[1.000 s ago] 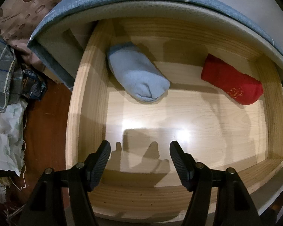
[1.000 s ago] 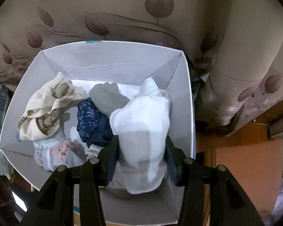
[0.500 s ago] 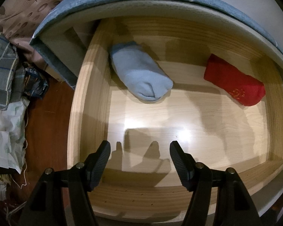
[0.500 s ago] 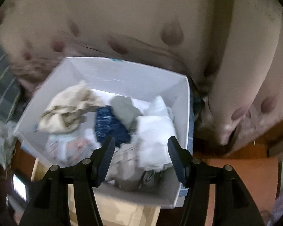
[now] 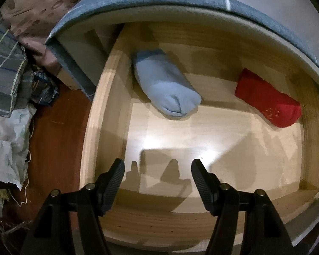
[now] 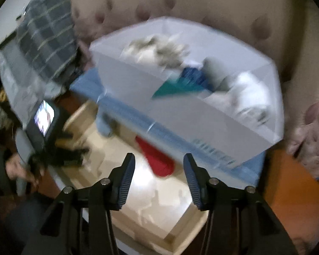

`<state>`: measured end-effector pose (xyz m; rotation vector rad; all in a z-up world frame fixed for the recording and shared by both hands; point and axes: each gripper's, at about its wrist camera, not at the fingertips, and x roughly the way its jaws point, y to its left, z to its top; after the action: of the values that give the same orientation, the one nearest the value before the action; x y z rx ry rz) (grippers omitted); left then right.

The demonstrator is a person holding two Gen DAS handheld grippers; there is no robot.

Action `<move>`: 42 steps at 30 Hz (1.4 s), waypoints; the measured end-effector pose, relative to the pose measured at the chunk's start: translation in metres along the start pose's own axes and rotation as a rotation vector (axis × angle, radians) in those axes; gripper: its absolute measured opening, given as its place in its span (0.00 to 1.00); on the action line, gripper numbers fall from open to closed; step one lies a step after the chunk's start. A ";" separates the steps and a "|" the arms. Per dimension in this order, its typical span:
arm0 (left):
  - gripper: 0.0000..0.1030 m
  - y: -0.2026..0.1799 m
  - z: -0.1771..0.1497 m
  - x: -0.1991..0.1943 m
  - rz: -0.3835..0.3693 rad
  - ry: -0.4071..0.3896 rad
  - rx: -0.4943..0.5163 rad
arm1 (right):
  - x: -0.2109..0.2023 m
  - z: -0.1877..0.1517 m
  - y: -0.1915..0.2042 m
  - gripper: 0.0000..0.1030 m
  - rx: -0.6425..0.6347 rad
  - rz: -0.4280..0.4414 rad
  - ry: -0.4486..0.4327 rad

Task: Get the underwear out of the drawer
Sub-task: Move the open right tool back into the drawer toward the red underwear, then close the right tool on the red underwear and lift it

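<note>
Right gripper (image 6: 159, 170) had swung away from over the white box (image 6: 202, 114) toward the drawer (image 5: 100, 114), and the white bundle it clamped a sec earlier was gone from its fingers; they had just been closing in a bit, nothing between them, ribbed dark-blue pads apart. Right wrist view was badly motion-blurred. Box was stiff, straight-walled, w/ soft crumpled items inside: cream/grey cloth, a navy piece, a white bundle (image 6: 248, 93) at its right end. Box sat on a blue felt-like top (image 6: 121, 106) above the drawer, against beige leaf-print fabric (image 6: 223, 2).

Left gripper (image 5: 157, 171) hung over the drawer's front part, pointing steeply down, black ribbed fingers (image 5: 114, 176) spread wide w/ nothing gripped. Drawer was pale wood w/ visible grain, smooth glossy bottom w/ a bright light glare. Two underwear/sock-like rolls lay in its back half, well apart: a light-blue knit one (image 5: 165, 85) near the back-left corner, rounded end toward the front, and a red one (image 5: 268, 104) w/ a faint gold pattern close to the right wall. Red roll also showed in the right wrist view (image 6: 157, 159), just beyond the right fingers (image 6: 125, 178). Left of the drawer: dark red-brown floor (image 5: 53, 140), plaid cloth (image 5: 4, 72), crumpled white material (image 5: 6, 144)
</note>
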<state>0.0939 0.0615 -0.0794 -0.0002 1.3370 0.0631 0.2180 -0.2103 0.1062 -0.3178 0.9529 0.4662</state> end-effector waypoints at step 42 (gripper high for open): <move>0.65 0.028 -0.016 -0.005 -0.148 0.020 -0.085 | 0.191 -0.040 0.038 0.31 -0.305 -0.241 0.165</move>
<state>0.0757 0.0886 -0.0778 -0.1722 1.3496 -0.0057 0.2647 -0.1501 -0.0779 -0.7479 0.9882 0.3668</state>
